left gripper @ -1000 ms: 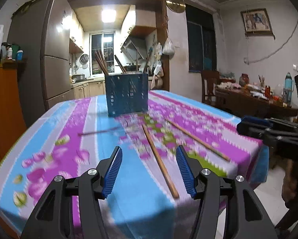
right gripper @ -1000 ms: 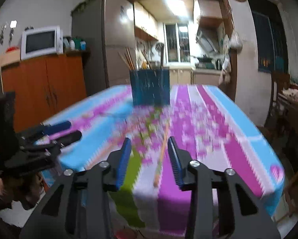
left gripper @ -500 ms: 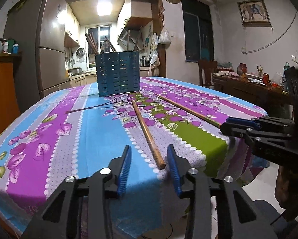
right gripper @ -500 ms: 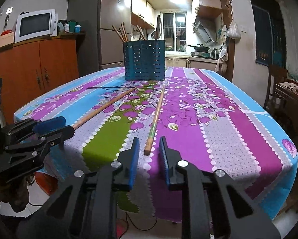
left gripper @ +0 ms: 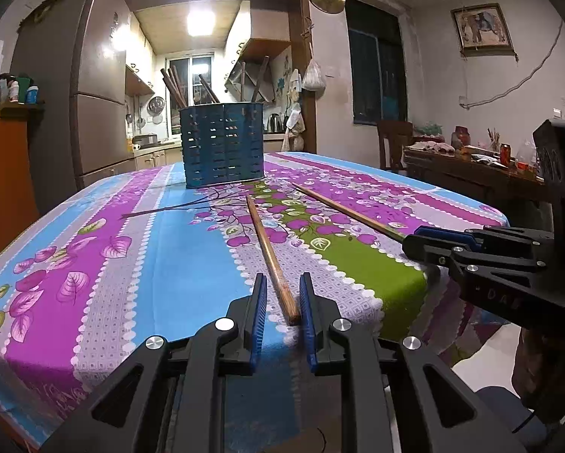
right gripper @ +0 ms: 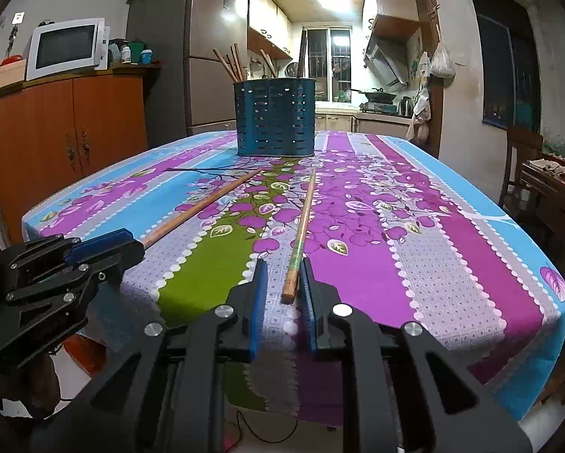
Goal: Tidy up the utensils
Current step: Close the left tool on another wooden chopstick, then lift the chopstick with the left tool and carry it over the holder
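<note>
— Both grippers are sitting lower than a second ago, and their jaws have just been closing. Your left gripper [left gripper: 281,315] is narrowing around the near end of one chopstick [left gripper: 267,249], pads not visibly pressing.

— And my right?

— Your right gripper [right gripper: 282,294] is doing likewise around the other chopstick [right gripper: 301,226]; a sliver of gap is showing. Neither stick is lifted; both are lying on the tablecloth [right gripper: 414,264], pointing toward the blue holder [right gripper: 275,117]. Only the right view is showing the microwave [right gripper: 65,49]; only the left, the framed picture [left gripper: 481,27].
</note>
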`<state>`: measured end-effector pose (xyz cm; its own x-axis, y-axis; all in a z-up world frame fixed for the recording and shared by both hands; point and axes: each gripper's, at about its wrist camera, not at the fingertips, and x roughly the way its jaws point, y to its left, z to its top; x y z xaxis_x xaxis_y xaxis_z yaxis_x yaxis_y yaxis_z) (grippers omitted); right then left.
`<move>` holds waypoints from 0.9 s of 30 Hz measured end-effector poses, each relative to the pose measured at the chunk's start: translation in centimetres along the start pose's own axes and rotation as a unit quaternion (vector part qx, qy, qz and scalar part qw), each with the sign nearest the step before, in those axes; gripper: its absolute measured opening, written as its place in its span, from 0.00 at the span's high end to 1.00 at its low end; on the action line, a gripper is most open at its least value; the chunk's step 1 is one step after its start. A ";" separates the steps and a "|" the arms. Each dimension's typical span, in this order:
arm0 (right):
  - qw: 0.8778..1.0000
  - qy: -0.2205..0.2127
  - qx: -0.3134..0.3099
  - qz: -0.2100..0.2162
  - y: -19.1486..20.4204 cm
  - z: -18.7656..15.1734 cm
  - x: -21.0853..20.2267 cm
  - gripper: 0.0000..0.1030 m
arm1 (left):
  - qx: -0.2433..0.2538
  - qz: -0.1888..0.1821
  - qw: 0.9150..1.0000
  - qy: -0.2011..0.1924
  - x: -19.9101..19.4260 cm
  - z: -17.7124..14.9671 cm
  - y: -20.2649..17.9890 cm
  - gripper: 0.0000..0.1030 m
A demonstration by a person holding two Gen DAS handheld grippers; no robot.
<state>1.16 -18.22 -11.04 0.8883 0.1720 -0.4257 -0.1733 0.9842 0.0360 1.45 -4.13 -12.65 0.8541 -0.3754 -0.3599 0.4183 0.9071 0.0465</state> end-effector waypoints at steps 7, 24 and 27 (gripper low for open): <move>1.000 -0.007 -0.001 -0.008 0.2 -0.3 -0.3 0.85 | 0.001 0.006 1.000 -0.011 -0.4 -0.4 -0.1 0.81; 0.999 -0.046 0.005 -0.012 0.1 2.3 -3.3 0.95 | -0.008 0.011 0.999 -0.052 -3.6 3.1 0.6 0.93; 0.998 -0.067 -0.004 -0.012 0.1 3.8 -4.8 0.95 | -0.006 0.011 0.997 -0.073 -4.8 4.8 0.8 0.93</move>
<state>-1.51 -18.82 -5.59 0.9409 0.1534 -0.3021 -0.1547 0.9878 0.0195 -0.86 -2.53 -6.44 0.8993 -0.3787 -0.2185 0.3963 0.9172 0.0415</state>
